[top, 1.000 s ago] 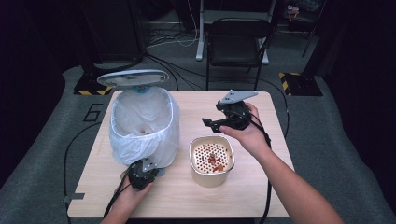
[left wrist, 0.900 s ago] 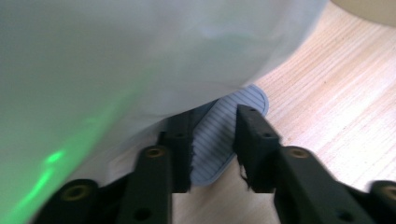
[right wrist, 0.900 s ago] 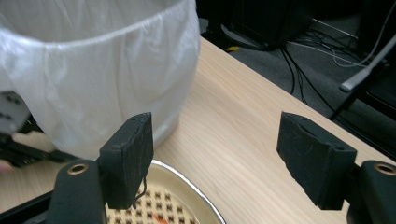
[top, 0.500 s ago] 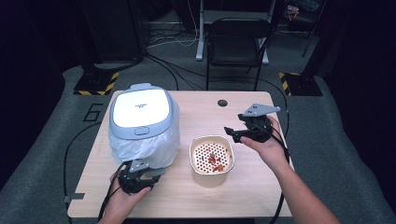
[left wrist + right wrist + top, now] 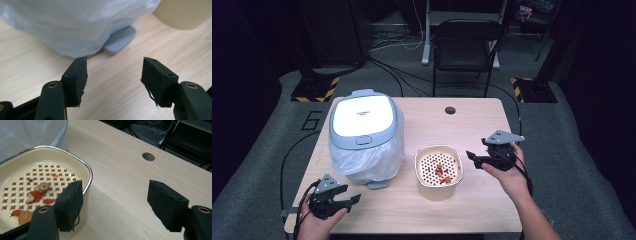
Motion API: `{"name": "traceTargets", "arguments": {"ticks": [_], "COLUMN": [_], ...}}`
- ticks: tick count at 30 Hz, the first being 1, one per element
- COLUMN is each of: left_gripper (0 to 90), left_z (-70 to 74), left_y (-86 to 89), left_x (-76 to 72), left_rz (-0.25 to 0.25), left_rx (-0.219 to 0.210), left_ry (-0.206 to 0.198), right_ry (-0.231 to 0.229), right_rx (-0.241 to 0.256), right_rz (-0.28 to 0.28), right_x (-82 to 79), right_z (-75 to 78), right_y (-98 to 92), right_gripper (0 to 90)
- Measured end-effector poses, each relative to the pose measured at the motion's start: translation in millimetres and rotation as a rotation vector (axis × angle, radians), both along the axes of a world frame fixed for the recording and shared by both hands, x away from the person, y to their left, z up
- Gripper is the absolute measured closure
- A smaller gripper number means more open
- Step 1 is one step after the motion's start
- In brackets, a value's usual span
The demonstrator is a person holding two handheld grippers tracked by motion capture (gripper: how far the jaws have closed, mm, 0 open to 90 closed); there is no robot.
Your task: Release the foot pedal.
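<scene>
2 grippers agape | left gripper [image 5: 343, 201] nr bin [image 5: 366, 135] | right gripper [image 5: 475, 159] beside strainer bowl [image 5: 438, 170]

The bin [image 5: 82, 22] is cut by the top and left edges of the left gripper view; its lid is out of frame there, and the liner bag [image 5: 377, 157] hides the bin's walls. The beige container [image 5: 183, 12] shows as a wall fragment at that view's top right corner. In the right gripper view the container is cut by the left and bottom edges, and one jaw covers part of its rim. The food scraps [image 5: 441, 171] are too small in the high view to identify. The lid's lettering [image 5: 362, 114] is unreadable.
</scene>
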State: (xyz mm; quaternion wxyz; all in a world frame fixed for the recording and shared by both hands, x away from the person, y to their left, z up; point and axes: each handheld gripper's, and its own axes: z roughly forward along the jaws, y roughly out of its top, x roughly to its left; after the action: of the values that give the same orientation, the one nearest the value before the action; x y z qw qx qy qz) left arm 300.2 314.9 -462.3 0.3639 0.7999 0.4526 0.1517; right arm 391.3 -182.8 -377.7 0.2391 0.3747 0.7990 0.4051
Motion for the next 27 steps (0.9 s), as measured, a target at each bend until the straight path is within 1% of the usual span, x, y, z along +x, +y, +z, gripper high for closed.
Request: {"name": "traceTargets", "arguments": {"ticks": [1,3,4,6,7,8,10,11,12,15,16,17,19,20,21,22,23,24,26,27], "left_gripper": [37.1,37.1,37.1,37.1,37.1,37.1,36.7,36.4,35.0,33.8,33.4,33.1,33.1,33.7,34.1,34.1,34.1,34.1,33.9,33.9], "left_z": [-4.0,-11.8,-17.8,-24.3,-28.0,-29.8,-33.9,-35.1,-37.4,-42.0,-43.8,-44.9,-45.6,-45.9,-46.5,-47.0,-48.4,-48.0,-50.7,-51.4], "left_y": [2.3,5.9,7.1,9.7,9.8,10.7,11.9,13.0,13.5,15.2,16.6,16.7,20.1,21.0,21.9,23.4,24.6,26.4,27.3,27.8], "left_x": [1.2,3.7,5.1,7.2,7.5,8.2,9.6,10.7,11.3,13.3,14.5,14.7,15.8,15.9,16.3,16.8,17.4,18.0,18.9,19.3], "left_rz": [0.008,0.008,0.013,0.004,0.013,0.012,0.004,-0.001,0.002,-0.001,-0.005,0.005,0.010,0.012,0.016,0.019,0.031,0.024,0.050,0.051], "left_rx": [-0.007,-0.001,-0.001,0.006,-0.004,-0.002,0.003,0.015,0.018,0.025,0.036,0.027,0.028,0.023,0.017,0.021,0.011,0.012,-0.004,0.004], "left_ry": [0.001,0.006,0.006,0.014,0.016,0.022,0.009,0.003,-0.005,0.003,-0.012,-0.007,-0.004,-0.004,-0.008,-0.011,-0.013,0.003,-0.001,-0.002], "right_ry": [0.000,0.007,0.007,0.011,0.010,0.012,0.016,0.015,0.019,0.036,0.037,0.037,0.034,0.033,0.029,0.027,0.027,0.033,0.048,0.055], "right_rx": [0.010,0.023,0.021,0.013,0.010,0.002,-0.011,-0.022,-0.029,-0.026,-0.025,-0.018,0.011,0.024,0.025,0.009,-0.013,-0.015,0.005,0.010], "right_rz": [-0.011,-0.026,-0.036,-0.057,-0.066,-0.070,-0.087,-0.089,-0.094,-0.110,-0.111,-0.114,-0.127,-0.122,-0.119,-0.116,-0.114,-0.122,-0.131,-0.134], "right_x": [-1.3,-4.1,-5.1,-7.2,-8.5,-9.8,-13.3,-14.8,-16.2,-18.9,-19.2,-19.8,-21.5,-22.6,-22.9,-23.0,-22.7,-22.1,-20.5,-19.4], "right_z": [-2.4,-10.7,-14.2,-24.0,-29.5,-34.9,-46.8,-54.9,-61.0,-76.0,-78.5,-81.6,-89.0,-94.4,-97.9,-101.9,-105.2,-109.3,-114.5,-117.4], "right_y": [-1.7,-7.1,-8.6,-12.7,-14.6,-16.2,-19.5,-22.0,-23.9,-28.2,-29.3,-30.5,-32.6,-33.6,-33.8,-34.3,-34.7,-35.1,-36.5,-36.8], "right_gripper": [28.4,28.4,28.4,28.4,28.4,28.4,28.4,28.4,28.4,28.4,28.4,28.4,28.4,28.4,28.4,28.3,28.3,28.3,28.4,28.4]}}
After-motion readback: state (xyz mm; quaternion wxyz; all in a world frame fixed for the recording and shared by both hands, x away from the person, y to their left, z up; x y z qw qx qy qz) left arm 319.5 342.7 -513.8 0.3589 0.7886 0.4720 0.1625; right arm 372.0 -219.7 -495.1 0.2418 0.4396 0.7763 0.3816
